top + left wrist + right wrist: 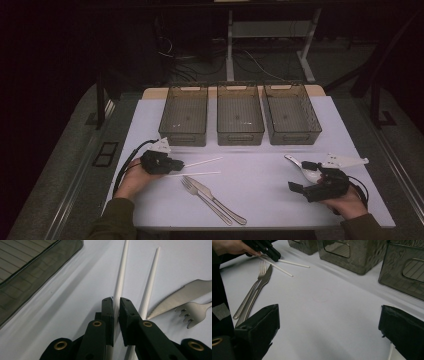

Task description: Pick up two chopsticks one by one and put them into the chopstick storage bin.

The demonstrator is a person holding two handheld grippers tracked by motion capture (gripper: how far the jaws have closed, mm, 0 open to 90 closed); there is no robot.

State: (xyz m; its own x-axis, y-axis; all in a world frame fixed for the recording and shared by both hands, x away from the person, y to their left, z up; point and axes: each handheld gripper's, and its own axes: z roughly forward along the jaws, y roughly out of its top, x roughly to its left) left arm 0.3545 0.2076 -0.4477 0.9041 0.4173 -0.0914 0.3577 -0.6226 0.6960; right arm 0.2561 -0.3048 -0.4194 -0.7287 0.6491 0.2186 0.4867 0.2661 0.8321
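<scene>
Two white chopsticks lie left of centre on the white table (280,125). My left gripper (179,163) (116,312) is shut on the near end of the farther chopstick (204,162) (121,275), which runs out between its jaws. The second chopstick (197,174) (151,285) lies free right beside it. My right gripper (301,176) (329,325) rests at the right with its jaws wide open and only bare table between them. A white spoon (298,165) lies by its far jaw. The right gripper view also shows the left gripper (270,252) on its chopstick (293,263).
A metal fork (200,192) (192,311) (253,291) and knife (220,197) (180,296) (263,281) lie side by side at the front centre. Three dark see-through bins (184,116) (240,115) (291,114) stand in a row at the back.
</scene>
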